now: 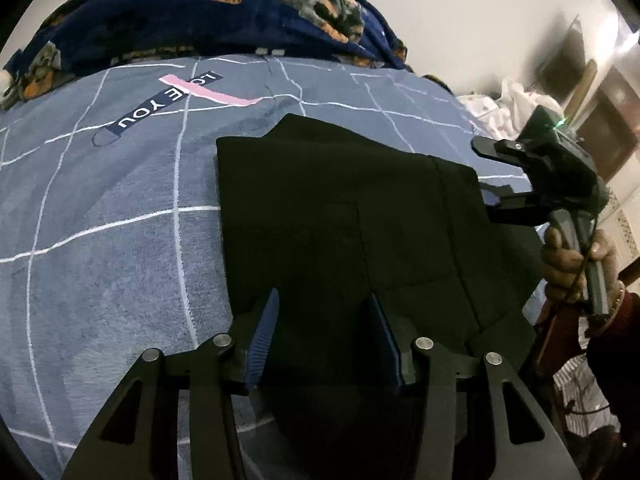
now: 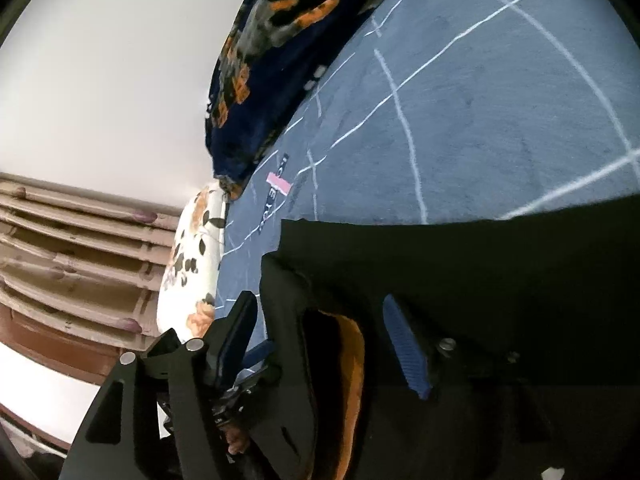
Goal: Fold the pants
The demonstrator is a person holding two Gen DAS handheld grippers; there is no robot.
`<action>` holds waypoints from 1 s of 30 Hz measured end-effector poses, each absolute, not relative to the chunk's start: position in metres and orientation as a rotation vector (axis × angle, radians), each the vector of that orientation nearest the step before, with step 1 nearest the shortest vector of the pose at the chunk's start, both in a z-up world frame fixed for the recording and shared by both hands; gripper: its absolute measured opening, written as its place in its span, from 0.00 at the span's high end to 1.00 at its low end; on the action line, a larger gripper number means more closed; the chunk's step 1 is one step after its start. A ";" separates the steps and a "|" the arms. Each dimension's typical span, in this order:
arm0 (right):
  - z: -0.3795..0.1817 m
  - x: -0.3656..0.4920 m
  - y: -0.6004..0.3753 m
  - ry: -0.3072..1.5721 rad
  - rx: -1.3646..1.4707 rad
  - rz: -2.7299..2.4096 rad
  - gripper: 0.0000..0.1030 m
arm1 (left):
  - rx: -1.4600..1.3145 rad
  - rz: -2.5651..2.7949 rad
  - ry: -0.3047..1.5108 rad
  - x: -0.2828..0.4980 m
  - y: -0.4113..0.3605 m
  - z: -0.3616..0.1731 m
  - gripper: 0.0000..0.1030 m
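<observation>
Two grippers: both show in my feeds, one in each of the person's hands.
Pants: I see the black pants [image 1: 344, 216] lying folded into a rough rectangle on the blue-grey bedsheet [image 1: 100, 240], near the middle of the bed, with a seam running down the right half.
Left gripper: I have the left gripper [image 1: 324, 336] tilted down over the near edge of the pants; its jaws stand partly apart, with black cloth showing between the blue pads [image 1: 264, 332]. Whether the pads press on the cloth I cannot tell, as everything there is dark.
Right gripper: from the left wrist view, the right gripper [image 1: 486, 172] sits at the right edge of the pants, jaws spread one above the other, gripping nothing I can make out.
Right wrist view: a fold of the pants stands between the spread pads [image 2: 404, 344], touching neither as far as I can see.
Right hand: the hand [image 1: 576, 268] wraps the handle.
Bedsheet: white grid lines and a "LOVE YOU" print [image 1: 164, 100].
Blanket: a dark blue blanket [image 1: 224, 16] with orange flowers is heaped along the far edge.
Pillow: a white floral pillow [image 2: 196, 256] lies beside the blanket's end.
</observation>
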State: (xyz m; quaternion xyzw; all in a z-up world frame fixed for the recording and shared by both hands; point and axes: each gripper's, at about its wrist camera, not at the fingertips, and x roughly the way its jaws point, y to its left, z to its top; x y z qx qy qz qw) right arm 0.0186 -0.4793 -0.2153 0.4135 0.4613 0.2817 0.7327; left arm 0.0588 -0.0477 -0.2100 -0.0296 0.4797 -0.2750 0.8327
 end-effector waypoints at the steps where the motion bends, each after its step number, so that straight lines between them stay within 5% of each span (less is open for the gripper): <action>1: -0.216 0.019 -0.478 1.021 0.898 0.622 0.35 | -0.068 -0.586 1.015 0.059 -0.046 -0.210 0.53; 13: -0.211 0.017 -0.429 1.153 0.657 0.761 0.31 | -0.137 -0.619 1.006 0.061 -0.038 -0.212 0.53; 30: -0.222 -0.021 -0.427 1.263 0.824 0.838 0.17 | -0.149 -0.633 0.990 0.061 -0.037 -0.212 0.53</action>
